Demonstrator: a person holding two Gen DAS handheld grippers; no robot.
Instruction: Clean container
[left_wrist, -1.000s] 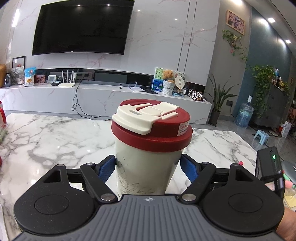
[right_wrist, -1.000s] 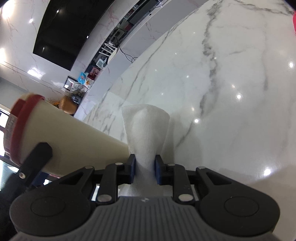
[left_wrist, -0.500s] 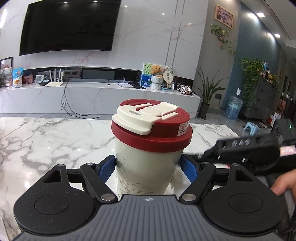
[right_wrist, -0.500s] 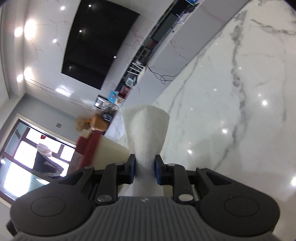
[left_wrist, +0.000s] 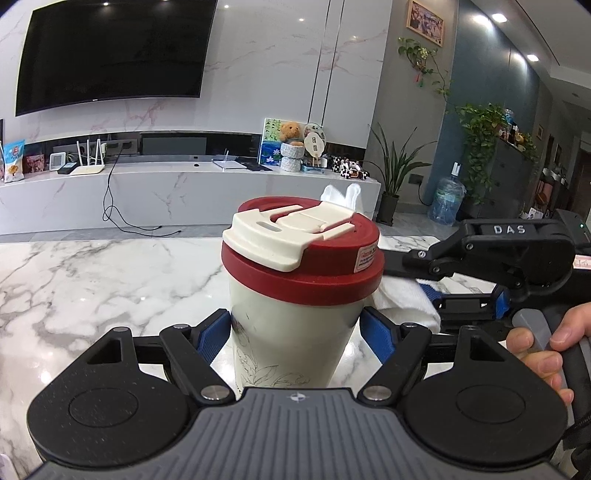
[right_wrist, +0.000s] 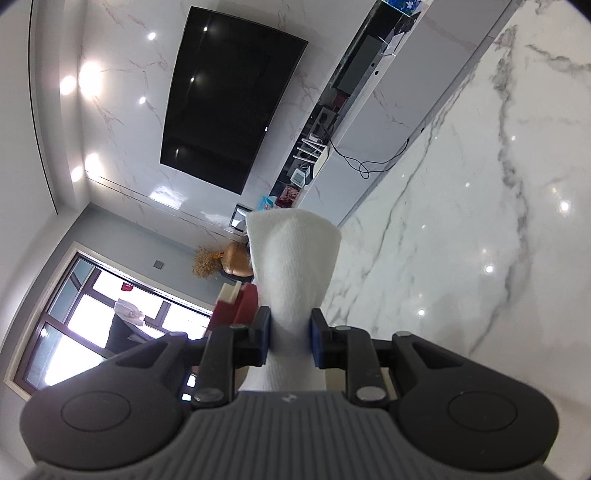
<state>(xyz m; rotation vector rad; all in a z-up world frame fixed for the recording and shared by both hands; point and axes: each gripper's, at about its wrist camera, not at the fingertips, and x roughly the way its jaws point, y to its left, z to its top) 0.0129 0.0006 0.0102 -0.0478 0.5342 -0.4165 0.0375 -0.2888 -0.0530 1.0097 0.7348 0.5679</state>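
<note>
A cream cup (left_wrist: 291, 332) with a red lid (left_wrist: 325, 273) and a cream flip top stands upright between the blue pads of my left gripper (left_wrist: 295, 332), which is shut on its body. From the right, my right gripper (left_wrist: 417, 286) reaches in sideways, shut on a folded white cloth (left_wrist: 402, 299). The cloth lies against the cup's right side just under the lid, and its tip (left_wrist: 341, 194) shows behind the lid. In the right wrist view the cloth (right_wrist: 291, 258) sticks out of the shut right gripper (right_wrist: 290, 328), with the red lid (right_wrist: 236, 306) just to its left.
The white marble table (left_wrist: 92, 280) spreads under and around the cup. A person's hand (left_wrist: 546, 343) holds the right gripper's handle at the right edge. A TV wall and a low cabinet stand far behind.
My right gripper with the cloth has come in from the right and up the cup's side to the lid. The left gripper has kept hold of the cup.
</note>
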